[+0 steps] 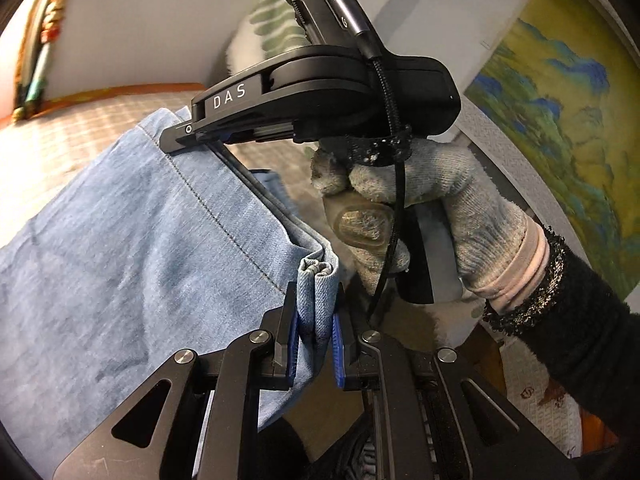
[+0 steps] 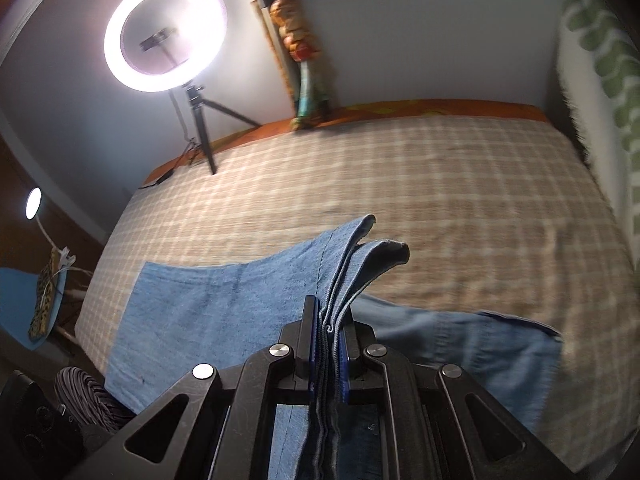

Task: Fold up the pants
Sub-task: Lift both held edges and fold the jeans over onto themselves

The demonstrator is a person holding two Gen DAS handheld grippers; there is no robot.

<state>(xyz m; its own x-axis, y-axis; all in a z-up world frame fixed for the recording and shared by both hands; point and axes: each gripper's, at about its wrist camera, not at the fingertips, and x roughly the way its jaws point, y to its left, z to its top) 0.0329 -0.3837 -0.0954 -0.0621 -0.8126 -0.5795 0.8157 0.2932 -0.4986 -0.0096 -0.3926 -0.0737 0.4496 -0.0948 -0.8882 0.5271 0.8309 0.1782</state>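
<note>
Left wrist view: both grippers carry the pants point(image 1: 120, 240) over the bed point(image 2: 440, 184).
Left gripper point(image 1: 316, 344) and right gripper point(image 2: 328, 344) fingers clench bunched denim edges; uneven pulling could slip layers, skewing the fold.

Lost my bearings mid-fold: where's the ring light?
In the right wrist view, the ring light stands upper left on its tripod, at the checked bed's far-left corner against the wall.

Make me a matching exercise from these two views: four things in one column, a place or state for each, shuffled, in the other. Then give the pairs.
1 pants
2 ring light
3 bed cover
4 gloved hand

A lit, on a tripod
B checked, under the denim
C wrapped round a gripper handle
D pinched in both grippers

Pairs: 1-D, 2-A, 3-B, 4-C
</note>
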